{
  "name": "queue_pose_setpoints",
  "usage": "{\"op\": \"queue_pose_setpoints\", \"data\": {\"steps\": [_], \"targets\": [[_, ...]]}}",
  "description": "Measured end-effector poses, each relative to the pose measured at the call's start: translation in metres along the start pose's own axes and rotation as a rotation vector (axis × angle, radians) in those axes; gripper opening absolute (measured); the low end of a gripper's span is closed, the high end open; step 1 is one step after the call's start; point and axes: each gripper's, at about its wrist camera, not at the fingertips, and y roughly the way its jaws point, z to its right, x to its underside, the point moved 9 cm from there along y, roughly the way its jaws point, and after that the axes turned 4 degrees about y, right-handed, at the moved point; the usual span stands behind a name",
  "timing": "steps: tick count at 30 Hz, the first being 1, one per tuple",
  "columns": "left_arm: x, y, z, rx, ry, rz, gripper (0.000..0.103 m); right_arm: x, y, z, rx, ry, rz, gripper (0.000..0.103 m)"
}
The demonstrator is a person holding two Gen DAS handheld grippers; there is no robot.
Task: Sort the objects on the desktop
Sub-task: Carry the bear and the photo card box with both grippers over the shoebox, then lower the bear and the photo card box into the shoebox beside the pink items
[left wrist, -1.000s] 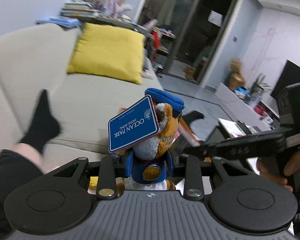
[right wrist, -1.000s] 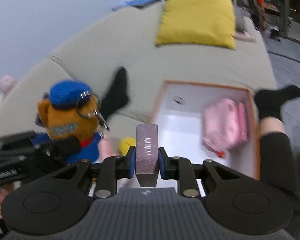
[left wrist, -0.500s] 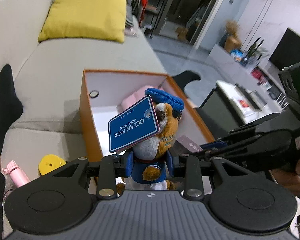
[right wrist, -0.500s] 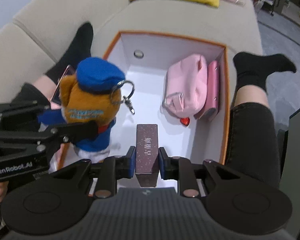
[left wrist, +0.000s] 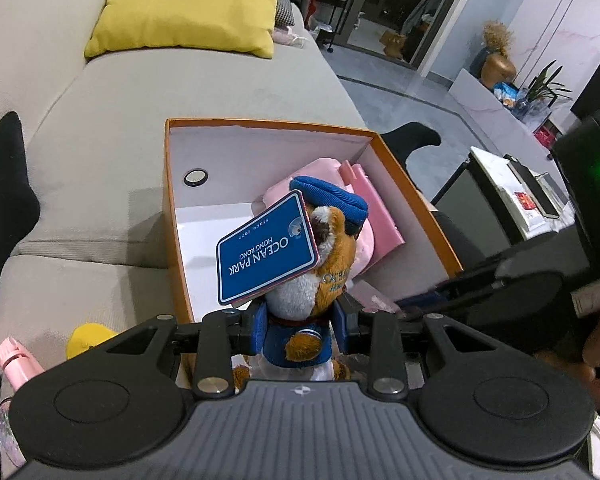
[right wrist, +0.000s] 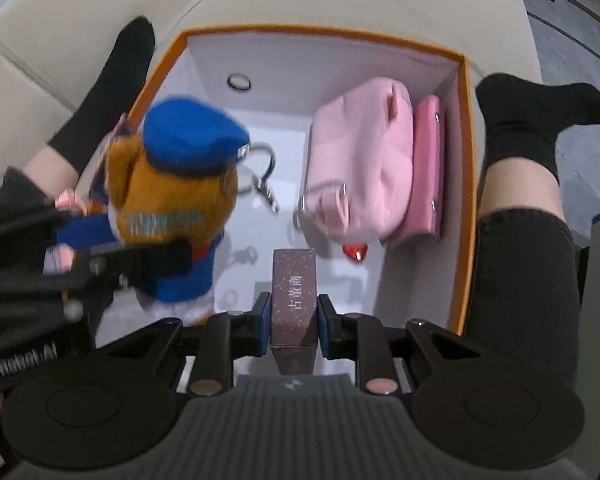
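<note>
My left gripper (left wrist: 300,326) is clamped on the plush toy (left wrist: 320,264), my right gripper (right wrist: 293,322) on the small purple box (right wrist: 293,292), both above the orange box (right wrist: 469,128). I'd lower each onto bare floor left of the pink pouch (right wrist: 360,160), then release gently.

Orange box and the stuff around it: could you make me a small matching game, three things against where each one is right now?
Things:
1. plush toy
2. purple carton
3. pink bag

Places:
A. lying inside the orange box
B. clamped in the left gripper
C. clamped in the right gripper

Pairs: 1-B, 2-C, 3-A
</note>
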Motion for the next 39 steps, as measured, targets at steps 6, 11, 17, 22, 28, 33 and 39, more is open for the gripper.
{"op": "queue_pose_setpoints", "data": {"steps": [6,11,17,22,28,33,39], "targets": [[0.0,0.007,-0.008,-0.007,-0.023,-0.005,0.037,-0.027,0.014,0.005,-0.022,0.044,0.031,0.025],[-0.005,0.013,-0.009,-0.044,-0.018,0.01,0.037,-0.033,0.031,0.01,-0.073,0.106,0.039,0.029],[-0.007,0.018,-0.004,-0.138,0.058,0.007,0.037,-0.024,0.034,0.011,-0.084,0.13,0.042,0.032],[-0.006,0.019,-0.004,-0.154,0.077,0.012,0.037,-0.013,0.03,0.009,-0.091,0.13,0.033,0.033],[-0.01,0.018,-0.005,-0.178,0.081,0.013,0.037,-0.006,0.038,0.008,-0.122,0.143,-0.003,0.03],[-0.02,0.006,-0.011,-0.153,0.037,0.05,0.037,-0.009,0.03,-0.001,-0.135,0.119,0.034,0.025],[-0.034,0.004,-0.02,-0.154,-0.005,0.059,0.037,-0.044,0.023,-0.008,-0.174,0.139,0.128,0.024]]}}
